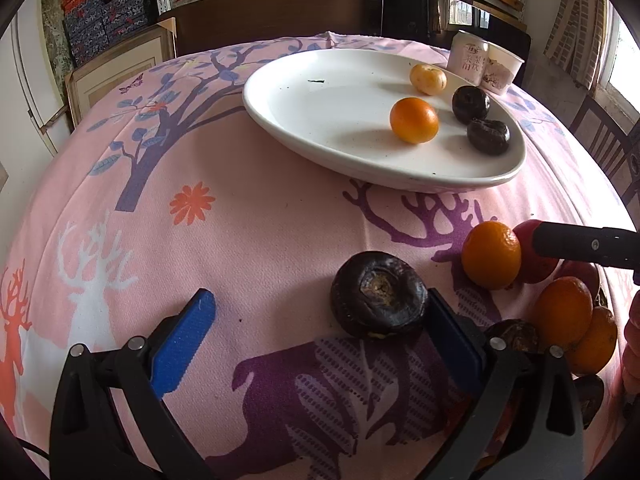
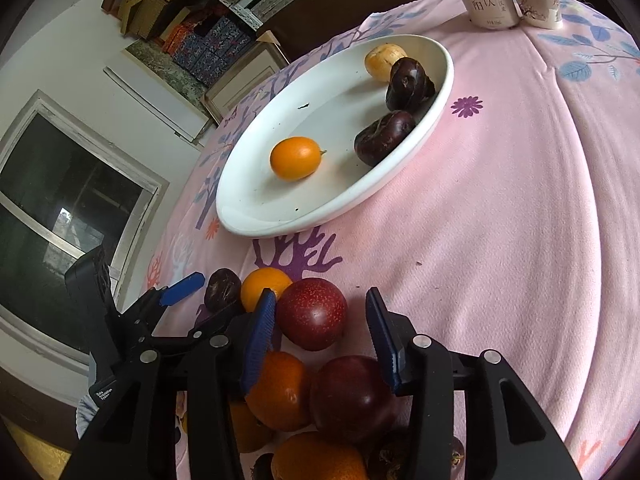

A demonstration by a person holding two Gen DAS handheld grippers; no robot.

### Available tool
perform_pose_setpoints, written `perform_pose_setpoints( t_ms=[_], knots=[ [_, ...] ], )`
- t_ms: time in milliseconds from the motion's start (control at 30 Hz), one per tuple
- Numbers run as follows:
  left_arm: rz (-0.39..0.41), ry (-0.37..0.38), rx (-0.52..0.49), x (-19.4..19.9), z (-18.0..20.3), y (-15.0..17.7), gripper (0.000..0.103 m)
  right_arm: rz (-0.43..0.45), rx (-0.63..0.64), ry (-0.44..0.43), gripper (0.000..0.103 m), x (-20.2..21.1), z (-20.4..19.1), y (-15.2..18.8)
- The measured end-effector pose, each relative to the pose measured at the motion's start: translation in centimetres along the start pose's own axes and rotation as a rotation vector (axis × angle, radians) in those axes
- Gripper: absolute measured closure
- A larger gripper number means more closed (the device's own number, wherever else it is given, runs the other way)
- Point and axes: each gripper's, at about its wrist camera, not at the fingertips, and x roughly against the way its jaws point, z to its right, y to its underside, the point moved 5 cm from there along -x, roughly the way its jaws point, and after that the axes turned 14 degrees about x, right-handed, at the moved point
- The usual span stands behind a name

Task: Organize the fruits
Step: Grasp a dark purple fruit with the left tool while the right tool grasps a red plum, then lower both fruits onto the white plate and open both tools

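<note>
On the pink-clothed counter [image 2: 500, 200], the right gripper [image 2: 320, 336] is standing partly open around a red fruit [image 2: 312, 314], its left pad touching, the right pad apart; the left gripper [image 1: 320, 320] is gaping wide, one pad beside a dark water chestnut [image 1: 378, 294]; four fruits are lying on the white plate [image 1: 320, 120].

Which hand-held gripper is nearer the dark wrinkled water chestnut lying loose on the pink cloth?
Left. The left hand-held gripper brackets the dark wrinkled water chestnut, its right pad beside it. The right hand-held gripper sits further off, around a red round fruit.
</note>
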Motion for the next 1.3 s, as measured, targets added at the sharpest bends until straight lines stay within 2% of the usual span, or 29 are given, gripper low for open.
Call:
perform_pose_setpoints(
  t_ms=[67, 167, 267, 300, 333, 367, 433, 467, 600, 733, 833, 933, 1067, 1200, 1267, 1300],
  knots=[
    [0.001, 0.019, -0.009, 0.1, 0.5, 0.1, 0.004, -0.009, 0.034, 0.013, 0.056, -0.3, -0.5, -0.1],
    [0.006, 0.066, -0.031, 0.4, 1.5, 0.2, 0.004, -0.029, 0.100, 0.020, 0.065, -0.5, -1.5, -0.3],
    [0.015, 0.059, -0.062, 0.5, 2.5, 0.4, 0.005, -0.041, 0.165, 0.064, 0.066, -0.2, -2.4, -0.1],
    [0.017, 0.066, -0.067, 0.5, 2.8, 0.4, 0.013, -0.041, 0.181, 0.077, 0.066, -0.2, -2.7, 0.0],
    [0.014, 0.078, -0.071, 0.5, 2.9, 0.5, 0.034, -0.040, 0.188, 0.086, 0.066, -0.2, -2.8, 0.0],
    [0.028, 0.063, -0.071, 0.7, 3.0, 0.4, 0.036, -0.038, 0.193, 0.092, 0.066, -0.1, -2.9, 0.0],
    [0.039, 0.069, -0.066, 0.9, 3.0, 0.3, 0.060, -0.035, 0.190, 0.093, 0.066, 0.0, -2.9, 0.1],
    [0.043, 0.076, -0.058, 1.0, 2.9, 0.3, 0.062, -0.031, 0.184, 0.093, 0.066, 0.1, -2.8, 0.1],
    [0.052, 0.104, -0.036, 1.4, 2.7, 0.4, 0.062, -0.004, 0.163, 0.115, 0.066, 1.3, -1.8, 0.4],
    [0.123, 0.128, -0.015, 3.6, 2.6, 0.2, 0.062, 0.066, 0.143, 0.110, 0.066, 3.7, -1.3, 0.3],
    [0.173, 0.171, 0.009, 5.7, 3.2, -1.8, 0.062, 0.166, 0.147, 0.116, 0.066, 6.9, -1.7, -0.5],
    [0.207, 0.156, 0.009, 6.2, 4.2, -5.3, 0.062, 0.228, 0.139, 0.145, 0.066, 8.6, -1.6, -3.4],
    [0.238, 0.116, 0.011, 4.3, 5.4, -9.1, 0.061, 0.219, 0.126, 0.180, 0.066, 7.1, -0.8, -7.3],
    [0.209, 0.104, 0.053, 0.7, 4.8, -10.7, 0.060, 0.179, 0.130, 0.227, 0.066, 2.7, 0.2, -10.0],
    [0.192, 0.120, 0.076, -0.6, 4.2, -11.0, 0.048, 0.160, 0.146, 0.263, 0.065, 0.8, 0.9, -10.5],
    [0.190, 0.121, 0.085, -1.0, 3.9, -11.1, 0.028, 0.148, 0.163, 0.278, 0.062, 0.2, 1.1, -10.7]
  ],
)
